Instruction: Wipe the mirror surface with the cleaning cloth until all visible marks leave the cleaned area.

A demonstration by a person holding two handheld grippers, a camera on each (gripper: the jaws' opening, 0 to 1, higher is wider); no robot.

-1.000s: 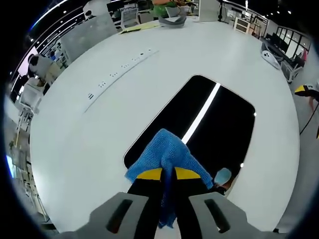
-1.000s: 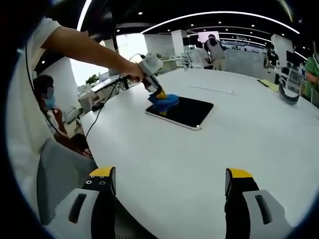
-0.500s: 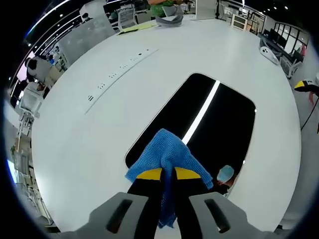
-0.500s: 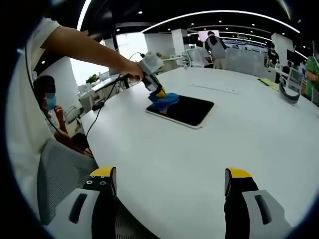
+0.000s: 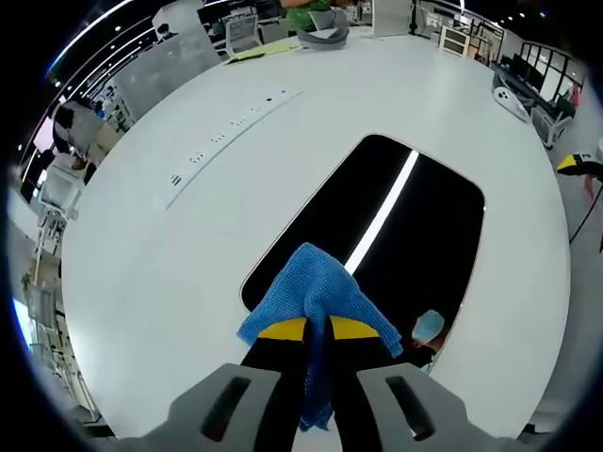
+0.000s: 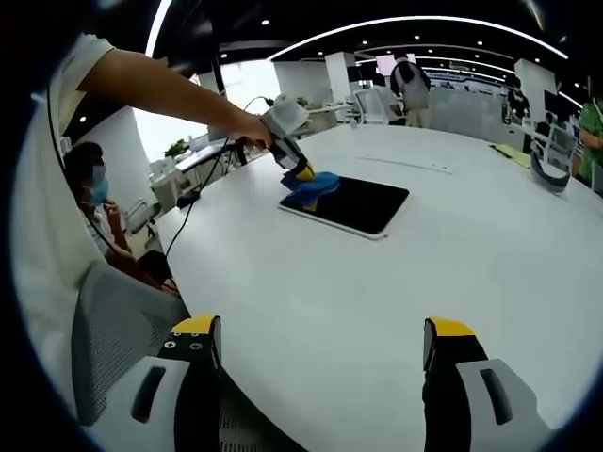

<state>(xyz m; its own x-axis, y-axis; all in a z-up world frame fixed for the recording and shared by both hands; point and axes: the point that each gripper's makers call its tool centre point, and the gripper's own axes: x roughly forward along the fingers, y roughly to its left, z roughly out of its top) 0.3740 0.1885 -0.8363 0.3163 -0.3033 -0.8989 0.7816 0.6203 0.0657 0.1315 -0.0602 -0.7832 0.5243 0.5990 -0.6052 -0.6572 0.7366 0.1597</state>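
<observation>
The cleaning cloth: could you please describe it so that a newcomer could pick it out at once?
On the large white round table lies a dark rectangular mirror with rounded corners. At the mirror's near end, the left gripper is shut on a blue knitted cloth, bunched over its yellow-tipped fingers. It is the only blue, soft thing on the table.

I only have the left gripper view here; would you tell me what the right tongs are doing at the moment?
Observer: The right tongs hang open and empty over the white table, well short of the mirror.
Operator: Thank you. Is the cloth actually touching the glass?
Observer: From the right gripper view, the blue cloth in the left tongs rests on the mirror's corner nearest the person.
Operator: And is anyone near the table on that side?
Observer: Yes, a seated person wearing a mask is beyond the table edge, behind the outstretched arm.
</observation>
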